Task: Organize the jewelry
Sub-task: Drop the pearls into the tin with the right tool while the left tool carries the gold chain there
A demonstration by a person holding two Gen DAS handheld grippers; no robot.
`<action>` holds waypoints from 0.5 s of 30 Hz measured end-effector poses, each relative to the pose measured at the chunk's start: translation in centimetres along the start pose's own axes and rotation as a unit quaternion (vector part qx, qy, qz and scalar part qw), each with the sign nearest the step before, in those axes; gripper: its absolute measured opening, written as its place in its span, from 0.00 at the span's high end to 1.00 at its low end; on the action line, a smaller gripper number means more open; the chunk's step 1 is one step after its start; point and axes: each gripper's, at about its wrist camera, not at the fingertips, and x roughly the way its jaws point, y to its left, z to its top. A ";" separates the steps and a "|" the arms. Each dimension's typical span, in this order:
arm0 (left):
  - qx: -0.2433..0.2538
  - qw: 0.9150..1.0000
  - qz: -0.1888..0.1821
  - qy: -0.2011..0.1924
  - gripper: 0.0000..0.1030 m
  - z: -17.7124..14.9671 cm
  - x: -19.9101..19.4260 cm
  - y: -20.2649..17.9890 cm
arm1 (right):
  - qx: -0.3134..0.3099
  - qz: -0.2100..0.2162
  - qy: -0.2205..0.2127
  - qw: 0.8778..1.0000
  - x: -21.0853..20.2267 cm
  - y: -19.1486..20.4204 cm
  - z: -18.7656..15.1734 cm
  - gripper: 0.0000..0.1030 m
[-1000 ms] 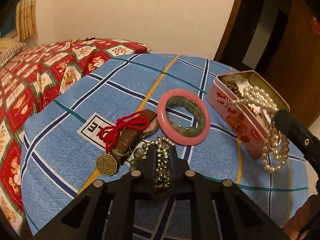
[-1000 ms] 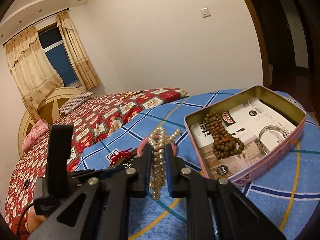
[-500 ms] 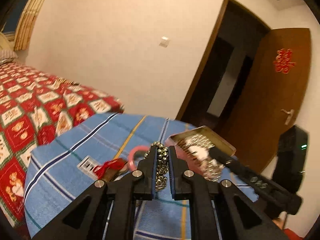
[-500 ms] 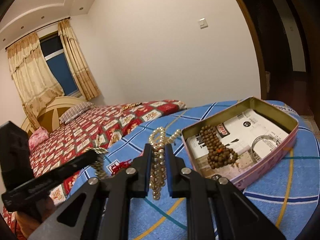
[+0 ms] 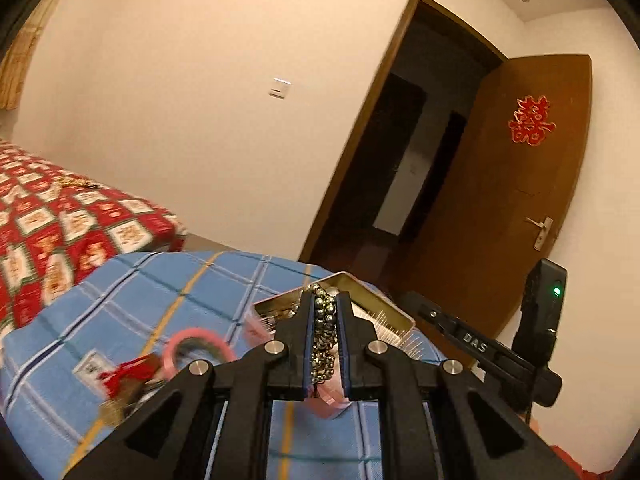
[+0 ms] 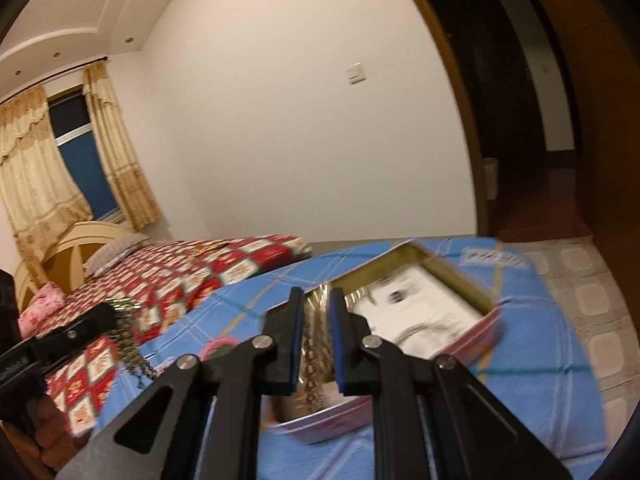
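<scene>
the left gripper (image 5: pixel 325 300) was clamped on a metallic bead bracelet (image 5: pixel 324 332), the right gripper (image 6: pixel 316 296) on a pearl strand (image 6: pixel 314 356) above the open pink tin (image 6: pixel 472 332).

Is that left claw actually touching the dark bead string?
Touching. In the left wrist view the left gripper is shut on the bead string, with both pads pressed against it.

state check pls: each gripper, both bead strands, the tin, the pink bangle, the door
left gripper: shut on the dark bead bracelet
dark bead bracelet: pinched between the jaws, off the bedspread
right gripper: shut on the pearl strand
pearl strand: hanging between the jaws above the tin, blurred
tin: open, no lid on it
pink bangle: lying flat on the blue bedspread
door: open
</scene>
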 end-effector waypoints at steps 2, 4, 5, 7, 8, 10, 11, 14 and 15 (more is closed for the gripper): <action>0.005 1.000 -0.005 0.008 0.91 0.0 1.7 -0.8 | -0.003 -0.012 0.001 1.000 0.4 -1.7 0.8 0.85; 0.004 1.000 -0.006 0.021 0.91 0.0 3.9 -1.3 | -0.002 -0.016 0.012 1.000 1.4 -3.1 1.6 0.85; -0.001 1.000 -0.007 0.029 0.91 0.0 5.3 -1.5 | -0.003 -0.018 0.018 1.000 1.9 -3.6 1.8 0.85; 0.001 0.999 -0.010 0.035 0.91 0.1 7.1 -2.0 | 0.001 -0.026 0.025 0.999 2.8 -4.5 2.1 0.85; 0.007 0.999 -0.009 0.040 0.91 0.3 8.2 -2.2 | 0.008 -0.026 0.023 0.999 3.0 -4.9 2.0 0.85; 0.012 0.999 -0.007 0.048 0.91 0.6 10.1 -2.6 | 0.028 -0.024 0.019 0.999 3.2 -5.7 1.5 0.85; 0.014 0.999 -0.007 0.051 0.91 0.7 10.8 -2.8 | 0.031 -0.027 0.021 0.999 3.2 -5.9 1.2 0.85; 0.021 0.998 -0.002 0.060 0.91 1.0 13.1 -3.5 | 0.019 -0.041 0.027 0.999 3.3 -6.3 0.9 0.85; 0.025 0.997 0.004 0.067 0.91 0.9 14.0 -3.6 | 0.018 -0.042 0.020 0.999 2.9 -6.4 1.0 0.85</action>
